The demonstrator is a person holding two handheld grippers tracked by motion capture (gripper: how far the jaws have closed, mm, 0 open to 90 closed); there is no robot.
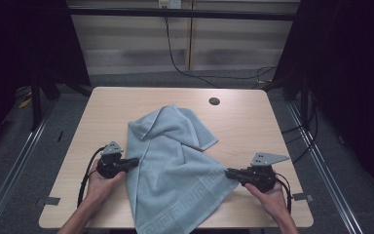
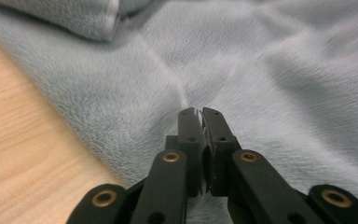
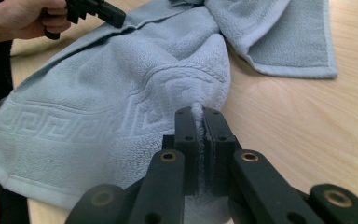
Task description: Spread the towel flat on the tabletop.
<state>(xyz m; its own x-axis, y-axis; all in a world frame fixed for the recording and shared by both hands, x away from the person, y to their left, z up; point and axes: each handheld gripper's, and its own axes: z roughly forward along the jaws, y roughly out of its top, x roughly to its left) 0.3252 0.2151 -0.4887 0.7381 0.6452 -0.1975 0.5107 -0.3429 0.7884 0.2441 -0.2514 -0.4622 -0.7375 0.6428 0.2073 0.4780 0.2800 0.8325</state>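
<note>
The pale blue terry towel [image 1: 175, 165] lies crumpled mid-desk, overhanging the near edge. The left gripper [image 1: 135, 161] is clamped on its left edge. The right gripper [image 1: 228, 172] is clamped on its right corner.

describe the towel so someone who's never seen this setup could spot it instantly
On the light wooden table, look at the middle and near edge: the towel is a pale blue-grey terry cloth, crumpled and partly folded over at its far end. The left gripper and right gripper each pinch one side of it. Its woven Greek-key border along the near hem sets it apart.
</note>
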